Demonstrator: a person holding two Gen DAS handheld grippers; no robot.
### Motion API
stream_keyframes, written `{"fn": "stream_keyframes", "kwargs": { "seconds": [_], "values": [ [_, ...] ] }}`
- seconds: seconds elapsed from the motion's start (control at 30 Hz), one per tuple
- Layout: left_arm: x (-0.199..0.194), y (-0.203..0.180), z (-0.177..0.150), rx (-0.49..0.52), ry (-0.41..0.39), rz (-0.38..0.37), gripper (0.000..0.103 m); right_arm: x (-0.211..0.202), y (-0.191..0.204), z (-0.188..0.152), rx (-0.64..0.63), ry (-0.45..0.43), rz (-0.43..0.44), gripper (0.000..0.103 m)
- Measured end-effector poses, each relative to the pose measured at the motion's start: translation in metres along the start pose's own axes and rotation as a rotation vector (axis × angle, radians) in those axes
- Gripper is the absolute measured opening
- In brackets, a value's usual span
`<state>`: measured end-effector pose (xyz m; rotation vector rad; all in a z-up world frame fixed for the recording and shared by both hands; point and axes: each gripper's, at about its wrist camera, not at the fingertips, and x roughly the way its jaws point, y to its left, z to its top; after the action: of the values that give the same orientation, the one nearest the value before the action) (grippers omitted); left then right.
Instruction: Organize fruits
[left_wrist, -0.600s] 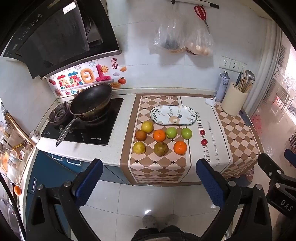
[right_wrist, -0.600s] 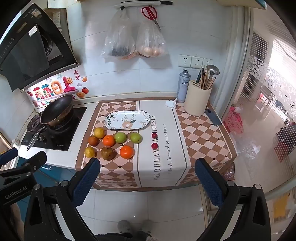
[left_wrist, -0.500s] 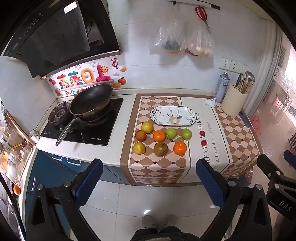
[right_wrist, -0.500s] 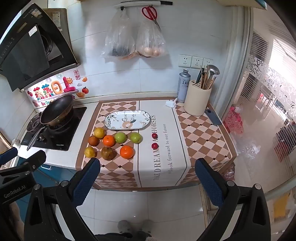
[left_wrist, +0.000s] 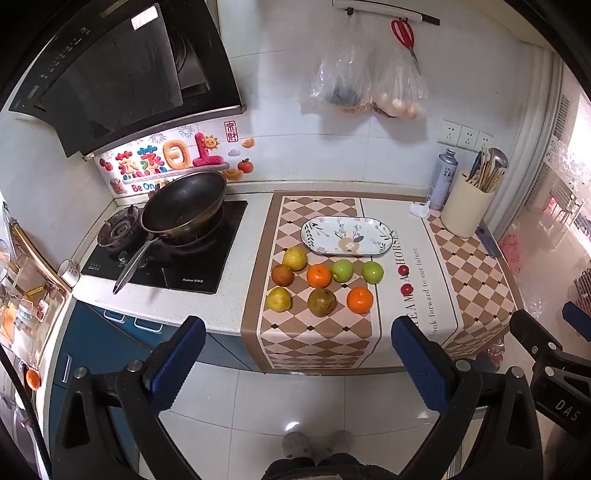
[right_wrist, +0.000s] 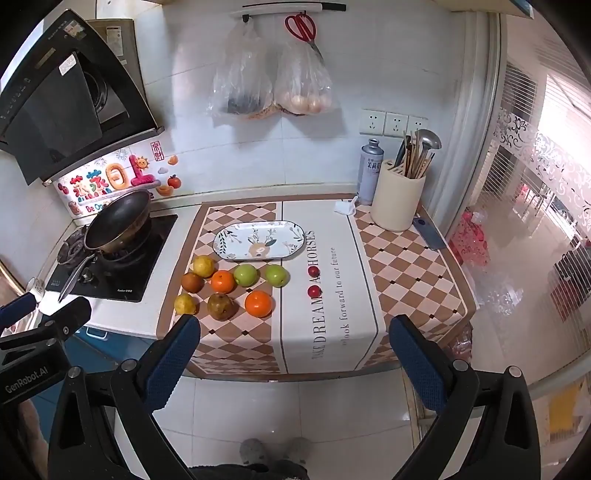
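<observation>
Several fruits lie on a checkered cloth (left_wrist: 314, 339) on the counter: two oranges (left_wrist: 359, 300) (left_wrist: 318, 275), two green apples (left_wrist: 372, 272), yellow and brown pears (left_wrist: 279, 299) (left_wrist: 321, 302), and two small red fruits (left_wrist: 406, 288). An empty oval patterned plate (left_wrist: 346, 236) (right_wrist: 258, 240) sits just behind them. My left gripper (left_wrist: 295, 358) is open and empty, held back over the floor in front of the counter. My right gripper (right_wrist: 293, 354) is also open and empty, at the same distance, further right.
A wok (left_wrist: 184, 205) sits on the stove (left_wrist: 166, 258) at the left. A utensil holder (left_wrist: 467, 212) and a spray can (left_wrist: 443, 179) stand at the back right. Plastic bags (left_wrist: 365, 85) and red scissors (left_wrist: 404, 33) hang on the wall. A range hood (left_wrist: 122, 70) overhangs the stove.
</observation>
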<state>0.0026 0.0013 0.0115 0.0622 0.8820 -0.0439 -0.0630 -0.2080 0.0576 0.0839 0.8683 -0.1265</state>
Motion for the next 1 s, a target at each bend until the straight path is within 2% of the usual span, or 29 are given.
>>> {"fn": "stream_keyframes", "kwargs": {
  "seconds": [0.5,1.0],
  "values": [
    [-0.016,0.001,0.016,0.000,-0.006,-0.008,0.103,-0.010,-0.004,0.003,0.005,-0.008,0.009,0.103],
    [-0.014,0.002,0.009,-0.002,-0.012,-0.008,0.103,-0.014,-0.003,0.000,-0.009,-0.011,0.020,0.103]
  ]
}}
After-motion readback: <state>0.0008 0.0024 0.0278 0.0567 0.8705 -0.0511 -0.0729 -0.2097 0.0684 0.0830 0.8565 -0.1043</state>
